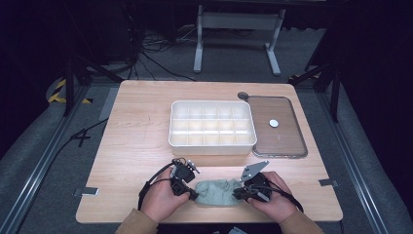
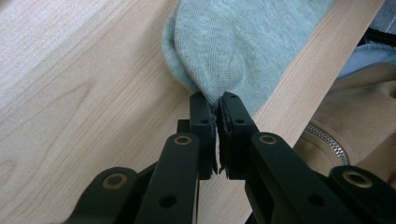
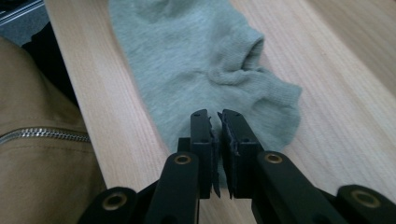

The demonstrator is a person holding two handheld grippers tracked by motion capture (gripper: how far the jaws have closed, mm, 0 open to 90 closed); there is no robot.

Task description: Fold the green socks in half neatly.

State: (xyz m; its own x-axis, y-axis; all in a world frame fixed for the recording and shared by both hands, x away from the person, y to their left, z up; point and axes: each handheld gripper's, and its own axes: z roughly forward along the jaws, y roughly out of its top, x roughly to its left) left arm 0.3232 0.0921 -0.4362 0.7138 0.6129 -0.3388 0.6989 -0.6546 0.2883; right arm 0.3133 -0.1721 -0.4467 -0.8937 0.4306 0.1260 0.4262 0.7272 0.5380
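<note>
A pale green sock (image 1: 217, 192) lies near the table's front edge between both hands. My left gripper (image 1: 193, 194) is shut on the sock's left end; in the left gripper view the sock (image 2: 219, 46) bunches into the closed jaws of that gripper (image 2: 215, 100). My right gripper (image 1: 240, 194) is shut on the right end; in the right gripper view the sock (image 3: 196, 60) stretches away from the tips of this gripper (image 3: 215, 116), its cuff opening facing right.
A white compartment box (image 1: 212, 126) stands at mid-table. Its clear lid (image 1: 276, 126), with a small white disc (image 1: 273, 123) on it, lies flat to the right. The person's tan jacket sits just past the front edge. Bare wood surrounds the sock.
</note>
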